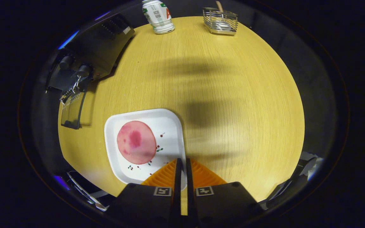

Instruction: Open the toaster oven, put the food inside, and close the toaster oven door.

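food (pixel 136 142), a round pink mottled slice, lies on white plate (pixel 169 122); gripper (pixel 182 162) jaws nearly together, empty.

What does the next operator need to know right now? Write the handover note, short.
Gripper: fingers closed together, nothing between them, hovering over the near edge of the white plate.
Food: the round pink slice lies flat on the plate, just ahead and to the left of the fingers, untouched.
Toaster oven: at the far left of the wooden table, its glass door swung down open.
Done: door open.
Left: pick up the slice, put it inside the oven, close the door.
Also on the table: a white bottle and a wire basket at the far edge.
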{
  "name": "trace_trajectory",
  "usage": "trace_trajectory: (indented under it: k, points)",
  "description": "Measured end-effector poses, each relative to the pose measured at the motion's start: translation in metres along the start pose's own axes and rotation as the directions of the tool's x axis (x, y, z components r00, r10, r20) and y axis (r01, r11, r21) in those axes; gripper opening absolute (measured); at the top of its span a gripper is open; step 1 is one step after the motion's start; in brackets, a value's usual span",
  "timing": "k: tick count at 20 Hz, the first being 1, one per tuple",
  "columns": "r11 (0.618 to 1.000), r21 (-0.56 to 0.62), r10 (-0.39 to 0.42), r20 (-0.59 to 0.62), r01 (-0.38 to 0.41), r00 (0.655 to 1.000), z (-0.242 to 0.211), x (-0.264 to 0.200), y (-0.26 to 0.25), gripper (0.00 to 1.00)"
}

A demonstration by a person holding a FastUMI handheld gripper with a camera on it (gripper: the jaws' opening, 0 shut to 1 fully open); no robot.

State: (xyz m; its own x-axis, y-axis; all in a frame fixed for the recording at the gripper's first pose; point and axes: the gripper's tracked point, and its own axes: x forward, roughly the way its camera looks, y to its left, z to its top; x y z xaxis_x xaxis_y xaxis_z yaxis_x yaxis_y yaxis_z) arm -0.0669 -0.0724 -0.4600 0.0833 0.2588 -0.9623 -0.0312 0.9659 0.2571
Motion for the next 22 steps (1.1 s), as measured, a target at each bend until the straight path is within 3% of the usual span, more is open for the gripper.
trace_trajectory:
  k: [4, 8, 18, 22]
  points:
    - [0.985, 0.112, 0.128, 0.028, -0.131, 0.991, 0.0, -0.003, -0.001, 0.05]
    - [0.924, 0.248, 0.278, 0.082, -0.289, 0.957, -0.006, -0.006, 0.004, 0.05]
    - [0.821, 0.391, 0.351, 0.23, -0.417, 0.907, -0.011, -0.045, 0.038, 0.05]
    - [0.812, 0.38, 0.359, 0.275, -0.444, 0.892, -0.018, -0.073, 0.073, 0.05]
